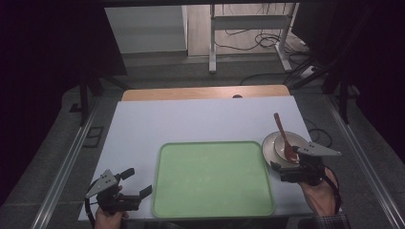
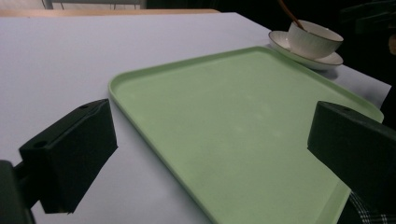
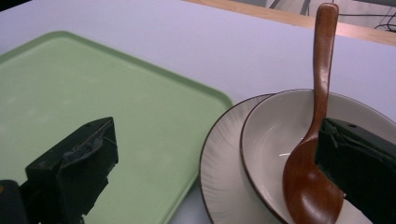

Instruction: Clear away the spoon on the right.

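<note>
Below me, a pale lavender-white sheet (image 1: 200, 119) covers a wooden table (image 1: 205, 92), leaving a strip of bare wood along the far edge. Beyond the table the room is dim: grey floor, the white legs of another desk (image 1: 212, 43) and loose cables (image 1: 267, 40) trailing across the floor.

On the sheet, close to my side, lies a light green tray (image 1: 213, 179) with rounded corners. Just beside its right far corner stands a cream saucer (image 1: 268, 145) with a bowl (image 1: 291, 143) on it, and a brown wooden spoon (image 1: 282, 136) leans in the bowl, handle pointing away from me.

I hold my left gripper (image 1: 136, 183) near the tray's left edge, jaws spread wide and gripping nothing. My right gripper (image 1: 286, 164) sits at the bowl, also spread wide.

From above, the bowl and saucer blur together. The right gripper view separates them: a dark-rimmed bowl inside a ribbed saucer, the spoon resting between my jaws, one jaw over the tray and the other inside the bowl. Whether that jaw touches the spoon, I cannot tell. The left gripper view shows the bowl's side, standing tall on the saucer beyond the tray.
</note>
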`<control>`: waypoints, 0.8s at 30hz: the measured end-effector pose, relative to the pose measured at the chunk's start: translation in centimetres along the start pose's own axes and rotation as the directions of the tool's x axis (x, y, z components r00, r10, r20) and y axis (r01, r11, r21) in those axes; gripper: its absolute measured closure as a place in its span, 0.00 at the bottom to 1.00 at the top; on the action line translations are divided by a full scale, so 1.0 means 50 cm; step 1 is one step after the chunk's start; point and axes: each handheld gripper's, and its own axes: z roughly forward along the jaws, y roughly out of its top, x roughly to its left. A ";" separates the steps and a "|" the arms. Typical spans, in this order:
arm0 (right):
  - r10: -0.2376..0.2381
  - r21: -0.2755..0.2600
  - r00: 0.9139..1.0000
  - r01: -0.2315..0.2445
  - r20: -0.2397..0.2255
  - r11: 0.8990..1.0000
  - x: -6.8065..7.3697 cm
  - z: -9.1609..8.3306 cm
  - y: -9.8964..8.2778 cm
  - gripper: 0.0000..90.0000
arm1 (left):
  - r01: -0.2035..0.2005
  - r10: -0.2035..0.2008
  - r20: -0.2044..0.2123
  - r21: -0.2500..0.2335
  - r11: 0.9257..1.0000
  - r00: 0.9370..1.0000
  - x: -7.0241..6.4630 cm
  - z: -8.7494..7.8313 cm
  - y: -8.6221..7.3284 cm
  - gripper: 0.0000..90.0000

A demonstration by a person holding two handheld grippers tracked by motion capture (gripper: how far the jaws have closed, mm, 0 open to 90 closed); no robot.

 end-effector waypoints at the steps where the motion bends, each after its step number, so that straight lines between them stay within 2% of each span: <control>1: 0.001 0.001 1.000 -0.001 0.001 1.000 -0.002 0.001 0.002 0.00 | -0.001 0.001 0.000 -0.003 1.000 1.000 0.000 -0.001 0.000 0.01; 10: -0.024 -0.003 1.000 0.024 0.020 1.000 -0.019 0.014 0.027 0.00 | -0.020 0.020 -0.002 0.024 1.000 1.000 -0.003 0.005 0.000 0.00; 18: -0.026 0.037 0.999 0.024 0.042 0.999 -0.035 0.031 0.049 0.00 | -0.045 0.046 -0.010 0.026 0.999 0.999 -0.008 0.008 -0.001 0.00; 24: -0.022 0.061 0.996 0.017 0.085 0.998 -0.054 0.041 0.062 0.01 | -0.048 0.049 -0.020 0.033 0.998 0.999 -0.007 0.008 -0.002 0.00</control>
